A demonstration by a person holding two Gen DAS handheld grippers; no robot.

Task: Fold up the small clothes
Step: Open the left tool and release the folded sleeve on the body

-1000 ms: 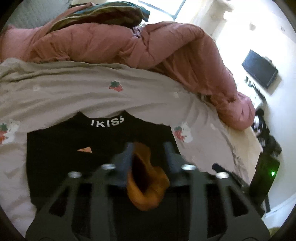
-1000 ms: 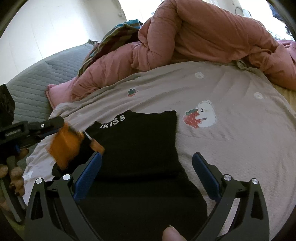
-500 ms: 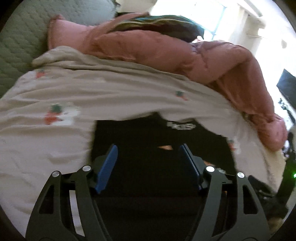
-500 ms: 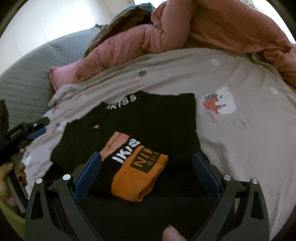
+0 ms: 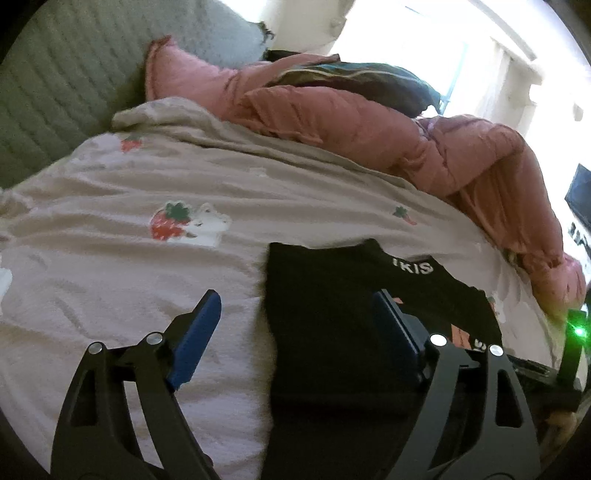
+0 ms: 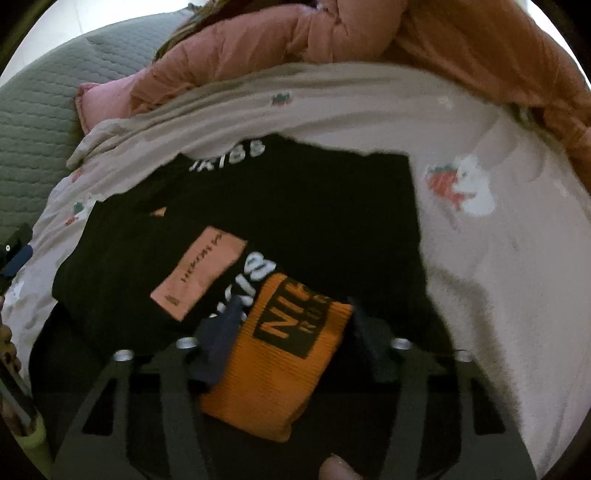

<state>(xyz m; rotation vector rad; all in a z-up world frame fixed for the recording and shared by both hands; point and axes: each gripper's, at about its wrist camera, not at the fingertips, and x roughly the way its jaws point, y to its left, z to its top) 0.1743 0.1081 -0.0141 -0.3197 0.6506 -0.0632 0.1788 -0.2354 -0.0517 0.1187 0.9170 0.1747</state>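
A folded black garment (image 6: 317, 206) with white lettering lies on the strawberry-print bed sheet (image 6: 498, 266); it also shows in the left wrist view (image 5: 332, 302). On it lies a folded black and orange sock (image 6: 273, 362) with a pink label (image 6: 199, 273). My right gripper (image 6: 295, 332) has its jaws partly closed on either side of the sock's orange end; the frame is blurred there. My left gripper (image 5: 295, 325) is open and empty, straddling the black garment's left edge above the sheet (image 5: 147, 266).
A heaped pink quilt (image 5: 369, 122) lies across the far side of the bed, also seen in the right wrist view (image 6: 332, 33). A green quilted headboard (image 5: 55, 81) is at the left. A dark screen (image 5: 581, 199) hangs on the wall at right.
My left gripper let go of the orange sock onto the black garment, opened and swung left. My right gripper has come down over the sock and its jaws have narrowed around it.
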